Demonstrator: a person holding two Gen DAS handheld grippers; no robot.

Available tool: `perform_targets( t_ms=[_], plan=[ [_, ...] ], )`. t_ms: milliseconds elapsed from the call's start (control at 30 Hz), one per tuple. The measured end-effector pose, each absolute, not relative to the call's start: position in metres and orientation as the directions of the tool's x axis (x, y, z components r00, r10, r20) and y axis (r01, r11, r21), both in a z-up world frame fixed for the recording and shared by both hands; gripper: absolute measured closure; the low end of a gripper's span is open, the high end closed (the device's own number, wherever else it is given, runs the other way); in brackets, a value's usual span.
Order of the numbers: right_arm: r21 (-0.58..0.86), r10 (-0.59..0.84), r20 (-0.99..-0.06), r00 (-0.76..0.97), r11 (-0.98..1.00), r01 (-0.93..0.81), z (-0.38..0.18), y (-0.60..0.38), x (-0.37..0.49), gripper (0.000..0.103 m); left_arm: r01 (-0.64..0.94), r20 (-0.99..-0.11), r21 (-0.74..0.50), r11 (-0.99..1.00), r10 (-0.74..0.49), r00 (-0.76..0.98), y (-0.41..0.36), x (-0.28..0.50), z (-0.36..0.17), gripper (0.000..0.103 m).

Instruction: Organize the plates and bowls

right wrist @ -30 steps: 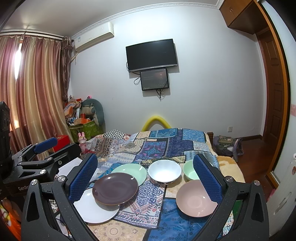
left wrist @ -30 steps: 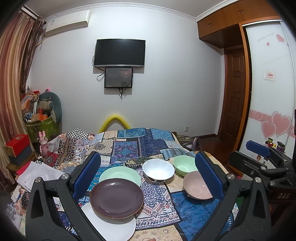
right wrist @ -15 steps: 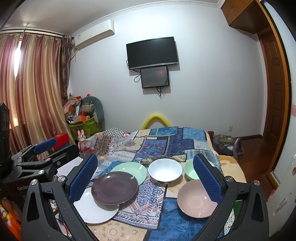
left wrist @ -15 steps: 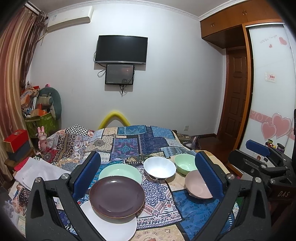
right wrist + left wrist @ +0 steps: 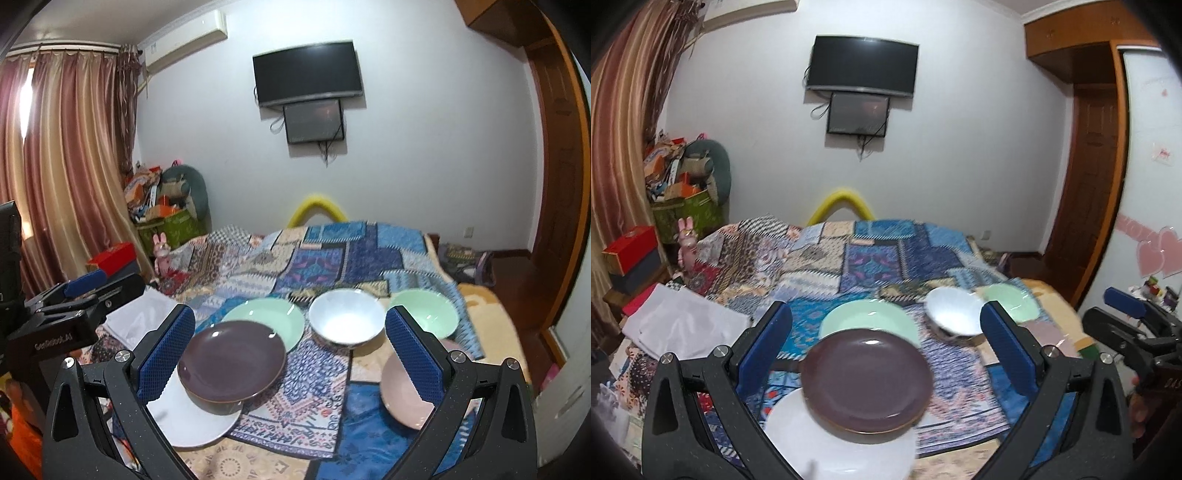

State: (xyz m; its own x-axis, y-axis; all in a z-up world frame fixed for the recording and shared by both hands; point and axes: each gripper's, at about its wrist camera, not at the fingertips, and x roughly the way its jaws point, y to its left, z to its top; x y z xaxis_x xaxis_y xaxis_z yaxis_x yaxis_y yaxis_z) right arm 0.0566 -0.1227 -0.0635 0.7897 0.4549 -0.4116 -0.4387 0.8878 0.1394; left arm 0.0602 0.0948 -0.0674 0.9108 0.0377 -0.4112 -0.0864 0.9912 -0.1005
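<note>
A patchwork bed (image 5: 332, 258) carries the dishes. A brown plate (image 5: 232, 360) rests on a white plate (image 5: 195, 421), with a green plate (image 5: 266, 319) just behind. A white bowl (image 5: 346, 322) sits beside a green bowl (image 5: 424, 312); a pink bowl (image 5: 400, 391) lies nearer. Both the left gripper (image 5: 886, 350) and the right gripper (image 5: 290, 356) hover with fingers spread wide, holding nothing.

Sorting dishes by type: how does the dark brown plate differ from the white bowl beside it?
The dark brown round plate is shallow and wide; the white round bowl is deep with steep sides. The brown plate rests partly on a white flat plate; the white bowl sits directly on the patterned cloth. Both are upright, empty and untouched.
</note>
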Motion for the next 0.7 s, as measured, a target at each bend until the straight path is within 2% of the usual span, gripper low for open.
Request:
perform_targets(
  t_ms=[67, 133, 167, 367, 433, 500, 700],
  plan=[
    [0.144, 0.456, -0.436, 0.776, 0.886, -0.440, -0.073, -0.118, 0.063, 0.002, -0.094, -0.432, -0.091, 0.991, 0.046, 0.901, 0.106, 0.067, -0.078, 0.006],
    [0.152, 0.457, -0.466, 0.758, 0.885, -0.440, -0.085, -0.113, 0.070, 0.006, -0.102, -0.472, -0.069, 0.992, 0.057, 0.880, 0.116, 0.077, -0.091, 0.016],
    [0.157, 0.458, -0.481, 0.748, 0.884, -0.440, -0.088, -0.110, 0.074, 0.009, -0.107, -0.495, -0.057, 0.993, 0.065, 0.867, 0.122, 0.083, -0.098, 0.017],
    [0.185, 0.454, -0.596, 0.662, 0.880, -0.437, -0.122, -0.090, 0.101, 0.026, -0.110, -0.630, -0.067, 0.992, 0.043, 0.775, 0.155, 0.116, -0.147, 0.041],
    [0.195, 0.453, -0.626, 0.635, 0.879, -0.435, -0.131, -0.084, 0.108, 0.031, -0.098, -0.662, -0.086, 0.991, 0.017, 0.749, 0.165, 0.125, -0.161, 0.055],
    [0.203, 0.449, -0.653, 0.611, 0.880, -0.430, -0.142, -0.080, 0.116, 0.035, -0.084, -0.702, -0.100, 0.991, -0.011, 0.712, 0.172, 0.135, -0.176, 0.062],
    [0.218, 0.441, -0.702, 0.558, 0.880, -0.422, -0.164, -0.070, 0.130, 0.047, -0.080, -0.757, -0.123, 0.989, -0.041, 0.652, 0.190, 0.154, -0.206, 0.064]
  ],
)
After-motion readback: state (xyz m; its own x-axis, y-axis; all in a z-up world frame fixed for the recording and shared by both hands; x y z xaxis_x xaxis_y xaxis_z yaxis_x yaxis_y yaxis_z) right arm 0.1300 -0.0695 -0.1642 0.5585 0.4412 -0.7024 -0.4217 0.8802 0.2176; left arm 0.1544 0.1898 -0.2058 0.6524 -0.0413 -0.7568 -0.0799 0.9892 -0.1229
